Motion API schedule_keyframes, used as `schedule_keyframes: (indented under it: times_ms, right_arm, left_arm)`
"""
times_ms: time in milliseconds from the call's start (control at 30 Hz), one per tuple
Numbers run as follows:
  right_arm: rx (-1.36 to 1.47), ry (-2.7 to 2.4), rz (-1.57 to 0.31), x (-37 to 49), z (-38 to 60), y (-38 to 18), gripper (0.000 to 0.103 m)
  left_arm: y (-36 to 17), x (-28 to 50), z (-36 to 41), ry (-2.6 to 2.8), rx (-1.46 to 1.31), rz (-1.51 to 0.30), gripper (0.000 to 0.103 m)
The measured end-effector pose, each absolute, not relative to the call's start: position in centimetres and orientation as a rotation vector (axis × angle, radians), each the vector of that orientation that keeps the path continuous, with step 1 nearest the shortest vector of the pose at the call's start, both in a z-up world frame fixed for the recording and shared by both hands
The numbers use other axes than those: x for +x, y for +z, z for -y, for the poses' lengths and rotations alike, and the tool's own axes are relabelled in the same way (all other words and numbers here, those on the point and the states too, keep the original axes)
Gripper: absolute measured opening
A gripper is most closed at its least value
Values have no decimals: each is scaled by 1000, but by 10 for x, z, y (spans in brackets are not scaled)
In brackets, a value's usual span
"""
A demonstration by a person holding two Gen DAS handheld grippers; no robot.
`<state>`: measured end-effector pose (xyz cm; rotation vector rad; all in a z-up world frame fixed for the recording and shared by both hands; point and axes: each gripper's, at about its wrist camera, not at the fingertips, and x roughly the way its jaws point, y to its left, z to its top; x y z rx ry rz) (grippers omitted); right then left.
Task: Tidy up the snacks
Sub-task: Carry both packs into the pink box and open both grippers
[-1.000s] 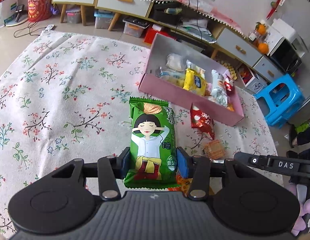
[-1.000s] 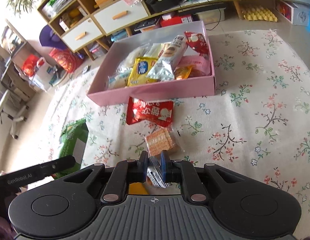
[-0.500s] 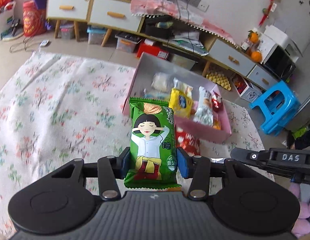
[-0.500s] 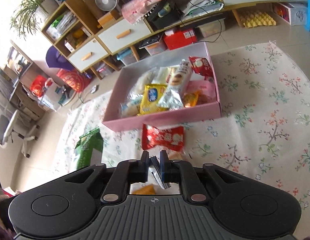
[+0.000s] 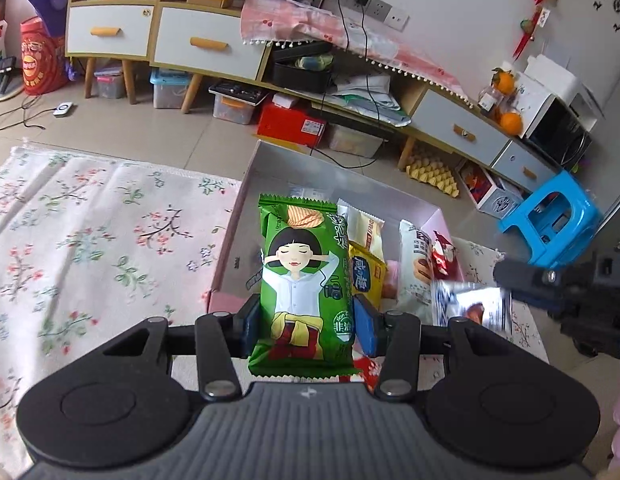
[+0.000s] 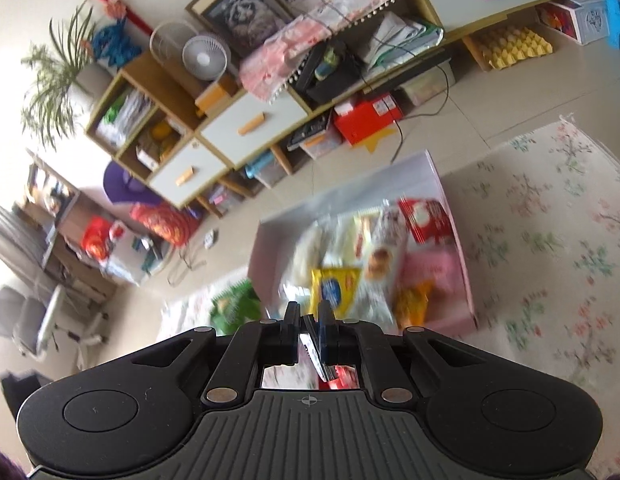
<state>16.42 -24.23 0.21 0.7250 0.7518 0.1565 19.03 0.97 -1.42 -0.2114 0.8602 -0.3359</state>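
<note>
My left gripper (image 5: 305,320) is shut on a green chip bag (image 5: 303,276) with a cartoon girl on it, held above the near edge of the pink box (image 5: 223,300). My right gripper (image 6: 309,320) is shut on a small silver snack packet (image 6: 314,354), which also shows in the left wrist view (image 5: 470,306) beside the box. The pink box (image 6: 460,240) holds several snack packs, among them a yellow one (image 6: 334,288) and a red one (image 6: 424,218). The green bag shows at the left in the right wrist view (image 6: 233,306).
The box sits on a floral rug (image 5: 89,240) on a tiled floor. Low cabinets with drawers (image 5: 207,42) and storage bins line the wall behind. A blue plastic stool (image 5: 550,220) stands at the right. A red snack pack (image 5: 370,368) lies under my left gripper.
Both grippers have risen and moved toward the pink box with their snacks. The box is now right below and ahead of them. The right wrist view has tilted and is blurred.
</note>
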Motion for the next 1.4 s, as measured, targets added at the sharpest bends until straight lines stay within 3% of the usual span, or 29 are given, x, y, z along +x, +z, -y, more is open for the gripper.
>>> schedule_keyframes:
  times_ms: [833,1000,1100,1167,1400]
  right_arm:
    - [816,126,-787,205,242,-64,11]
    - [801,147,-781,205,243,-58,17]
    - [771,152,-779,202,242,-51,32]
    - [763,147,-775,198,241,-46,57]
    - [740,125,-790,180,248,-30,71]
  left_arm:
    - [-35,214,5,-294,-140,-775,45]
    - [-33,211,2,-271,-163,-775,64]
    - [-29,209,0,-272,-167,-779,73]
    - [-26,206,-1,-269,-159,-781,77]
    - [-14,194,4,-268,-92,-806,92]
